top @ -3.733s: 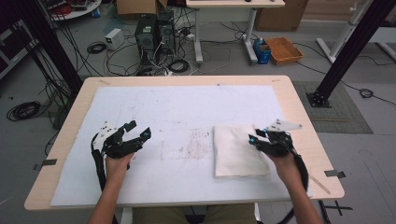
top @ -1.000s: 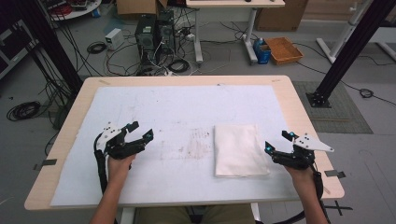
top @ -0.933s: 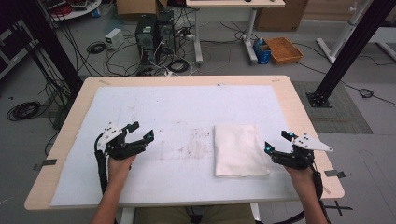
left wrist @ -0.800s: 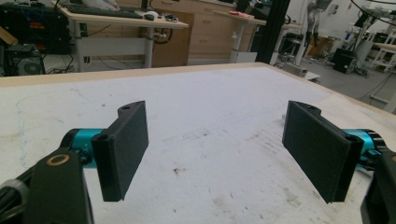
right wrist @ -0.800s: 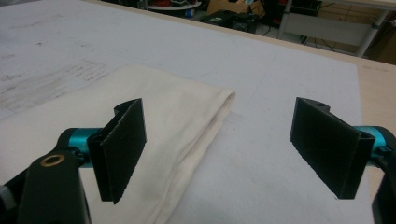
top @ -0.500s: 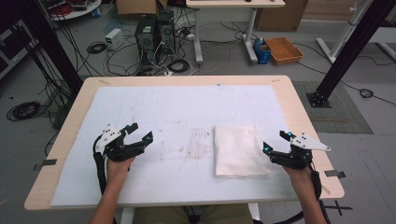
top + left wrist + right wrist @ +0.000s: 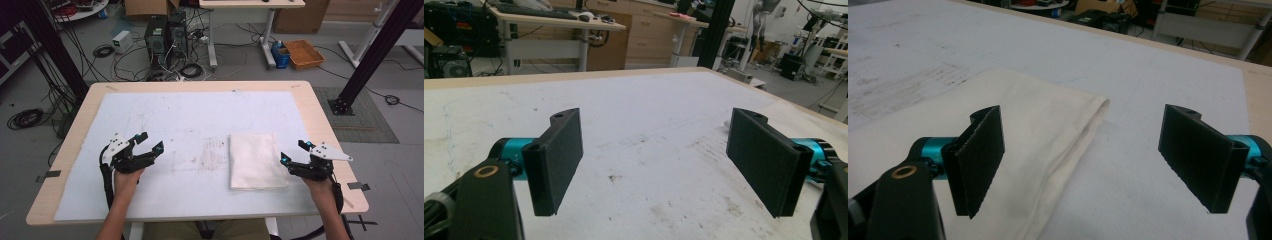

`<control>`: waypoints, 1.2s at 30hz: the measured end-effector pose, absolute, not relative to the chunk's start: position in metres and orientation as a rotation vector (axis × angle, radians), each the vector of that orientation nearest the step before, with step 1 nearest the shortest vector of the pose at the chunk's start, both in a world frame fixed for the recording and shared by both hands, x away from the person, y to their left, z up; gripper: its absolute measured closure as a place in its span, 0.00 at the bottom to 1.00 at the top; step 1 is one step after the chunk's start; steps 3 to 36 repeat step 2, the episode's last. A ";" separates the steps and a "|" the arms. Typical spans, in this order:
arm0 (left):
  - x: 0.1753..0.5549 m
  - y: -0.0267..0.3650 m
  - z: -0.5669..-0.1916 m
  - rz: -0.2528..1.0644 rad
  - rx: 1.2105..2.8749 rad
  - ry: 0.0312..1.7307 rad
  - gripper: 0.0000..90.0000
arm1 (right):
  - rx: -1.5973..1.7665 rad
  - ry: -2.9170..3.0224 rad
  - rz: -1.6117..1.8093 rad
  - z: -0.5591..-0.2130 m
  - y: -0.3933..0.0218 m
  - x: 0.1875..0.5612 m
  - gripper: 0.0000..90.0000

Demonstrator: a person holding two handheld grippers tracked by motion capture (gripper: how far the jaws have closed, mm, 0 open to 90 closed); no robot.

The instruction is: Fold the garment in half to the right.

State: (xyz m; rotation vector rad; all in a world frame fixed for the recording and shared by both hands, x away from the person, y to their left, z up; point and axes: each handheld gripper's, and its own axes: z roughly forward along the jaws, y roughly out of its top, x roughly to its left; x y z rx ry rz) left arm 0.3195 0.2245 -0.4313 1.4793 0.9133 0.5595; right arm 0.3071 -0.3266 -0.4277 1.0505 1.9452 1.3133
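Folded cream cloth (image 7: 257,161) lies flat, fold apparently done
Right gripper (image 7: 295,153) just beside it, left gripper (image 7: 149,141) well apart; both fingers spread, empty; next likely withdraw

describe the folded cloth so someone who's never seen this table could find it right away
Start at the white mat covering the wooden table. On its right half, just left of the right gripper, lies the folded cloth, a cream rectangle, the only soft thing there.

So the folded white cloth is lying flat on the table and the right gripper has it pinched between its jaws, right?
Not quite. The folded white cloth does lie flat, but the right gripper isn't pinching it. In the right gripper view its jaws stand wide apart, holding nothing.
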 end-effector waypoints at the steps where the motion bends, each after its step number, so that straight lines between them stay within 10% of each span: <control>1: 0.320 0.225 -0.431 0.556 1.480 0.914 0.25 | 1.045 1.944 1.315 -0.428 -0.327 0.308 0.21; 36: 0.320 0.225 -0.432 0.560 1.476 0.917 0.25 | 1.048 1.944 1.317 -0.428 -0.327 0.309 0.21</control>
